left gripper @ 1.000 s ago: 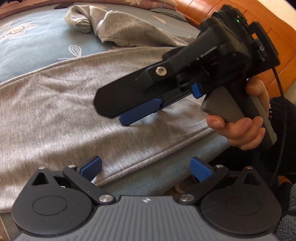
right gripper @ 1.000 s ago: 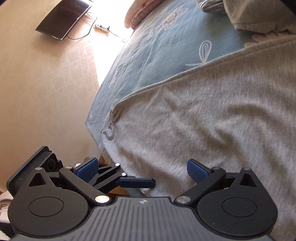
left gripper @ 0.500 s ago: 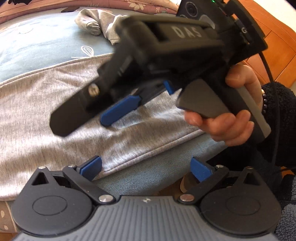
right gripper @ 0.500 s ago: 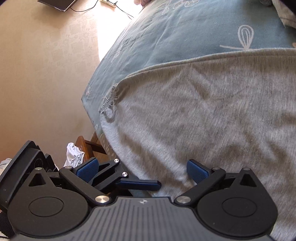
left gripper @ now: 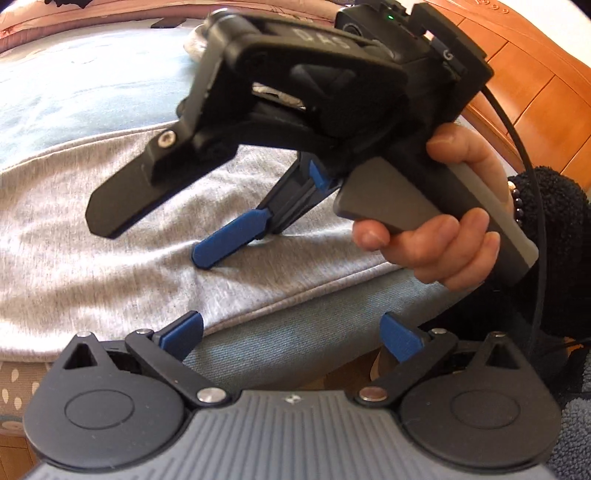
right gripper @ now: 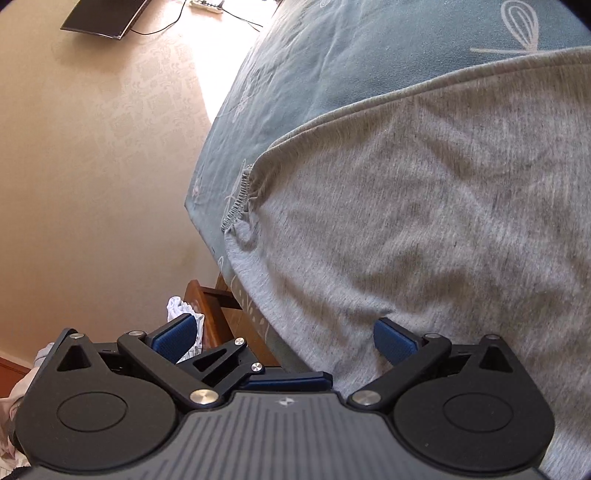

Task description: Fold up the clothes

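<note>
A grey knit garment (left gripper: 92,240) lies spread flat on the blue bed cover (left gripper: 74,92). Its near hem runs along the bed's front edge. My left gripper (left gripper: 291,336) hovers open just over that hem with nothing between its pads. In the left wrist view a hand (left gripper: 443,254) holds the right gripper tilted steeply down, and one of its blue fingertips (left gripper: 221,243) touches the cloth. In the right wrist view my right gripper (right gripper: 284,339) is open above the garment (right gripper: 424,221), near its gathered left end (right gripper: 240,199). Part of the left gripper's finger (right gripper: 288,382) shows below it.
A wooden bed frame (left gripper: 535,92) rises at the right. Another crumpled grey garment (left gripper: 195,40) lies at the back, mostly hidden. Beyond the bed's left side are beige floor (right gripper: 92,166), a dark flat panel (right gripper: 103,14) and a wooden drawer (right gripper: 207,306) holding white cloth.
The right gripper swung up and tipped steeply, and its blue fingertip now touches the garment. Its view drew closer to the garment's left end. Both grippers stayed open.
</note>
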Demonstrator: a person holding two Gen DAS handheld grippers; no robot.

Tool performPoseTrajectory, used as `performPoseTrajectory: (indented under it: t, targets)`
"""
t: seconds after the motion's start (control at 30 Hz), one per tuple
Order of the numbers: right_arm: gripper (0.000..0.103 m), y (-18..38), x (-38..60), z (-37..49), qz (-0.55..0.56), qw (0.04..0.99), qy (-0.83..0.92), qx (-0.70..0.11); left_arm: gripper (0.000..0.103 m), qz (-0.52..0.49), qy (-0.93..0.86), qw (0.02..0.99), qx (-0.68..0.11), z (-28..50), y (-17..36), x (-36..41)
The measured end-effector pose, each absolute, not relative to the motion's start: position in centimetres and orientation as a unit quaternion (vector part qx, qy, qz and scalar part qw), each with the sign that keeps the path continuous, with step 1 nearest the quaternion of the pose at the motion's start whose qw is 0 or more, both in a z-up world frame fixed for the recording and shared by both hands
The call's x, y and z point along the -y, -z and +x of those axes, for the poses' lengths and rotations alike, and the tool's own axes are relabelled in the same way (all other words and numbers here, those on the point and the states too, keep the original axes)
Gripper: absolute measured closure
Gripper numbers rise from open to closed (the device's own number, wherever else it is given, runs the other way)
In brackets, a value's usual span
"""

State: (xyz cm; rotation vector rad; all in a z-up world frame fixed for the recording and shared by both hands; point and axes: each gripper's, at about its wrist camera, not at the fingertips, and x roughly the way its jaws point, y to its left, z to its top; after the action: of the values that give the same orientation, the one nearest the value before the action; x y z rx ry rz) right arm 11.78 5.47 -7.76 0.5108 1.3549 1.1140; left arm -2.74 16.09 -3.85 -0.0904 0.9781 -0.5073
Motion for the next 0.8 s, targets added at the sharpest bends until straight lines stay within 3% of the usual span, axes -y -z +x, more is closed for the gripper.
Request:
performPoseTrajectory:
  t: [0.3, 0.6, 0.8]
  targets:
    - [0.000, 4.1, 0.1, 10.1, 0.196, 0.668, -0.460, -0.551, 0.002, -0.052, 0.219, 0.870, -0.438, -1.5, 2.4, -17.8]
    - [0.000, 7.6, 7.6, 9.0, 0.264, 0.672, -0.404, -0.561, 0.002, -0.072, 0.205, 0.862, -0.458, 1.2, 4.8, -18.9]
    - [0.000, 5.0, 7.8, 8.2, 0.231, 0.715, -0.396, -0.527, 0.002, -0.049, 0.176, 0.868, -0.462, 1.6, 4.3, -18.7]
